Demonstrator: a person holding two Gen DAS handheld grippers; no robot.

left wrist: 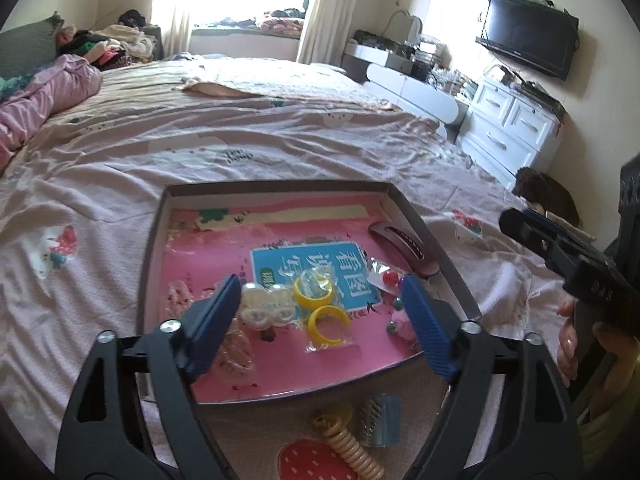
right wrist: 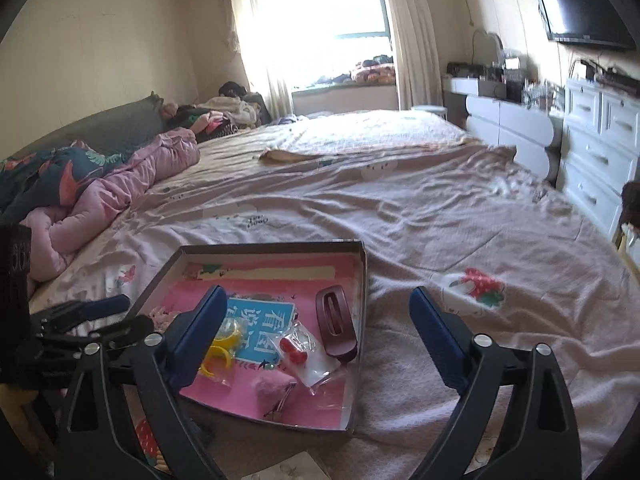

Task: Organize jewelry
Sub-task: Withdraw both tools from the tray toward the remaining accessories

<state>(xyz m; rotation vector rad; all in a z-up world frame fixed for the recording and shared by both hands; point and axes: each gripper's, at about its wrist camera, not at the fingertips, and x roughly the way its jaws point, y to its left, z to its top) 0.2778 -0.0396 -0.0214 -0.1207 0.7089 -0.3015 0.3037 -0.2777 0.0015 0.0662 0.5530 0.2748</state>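
A shallow box lies on the bed, lined with a pink sheet bearing one blue label; everything below is placed against this box.

Inside it, near the middle, lie two yellow rings in one clear packet. Just left of them sit two white round pieces, also in clear wrap. Along the box's right wall rests one dark red hair clip. Between the clip and the rings lies one clear packet with red beads. Toward the near right corner sits one pink fluffy piece.

Outside the box, just beyond its near wall, lie one cream coil tie, one red dotted piece and one small blue-edged card.

The left gripper hangs above the box's near half, jaws spread wide, nothing between them. The right gripper hangs above the box's right wall, jaws likewise spread wide and empty. Its handle shows at the right of the left view, gripped by one hand.
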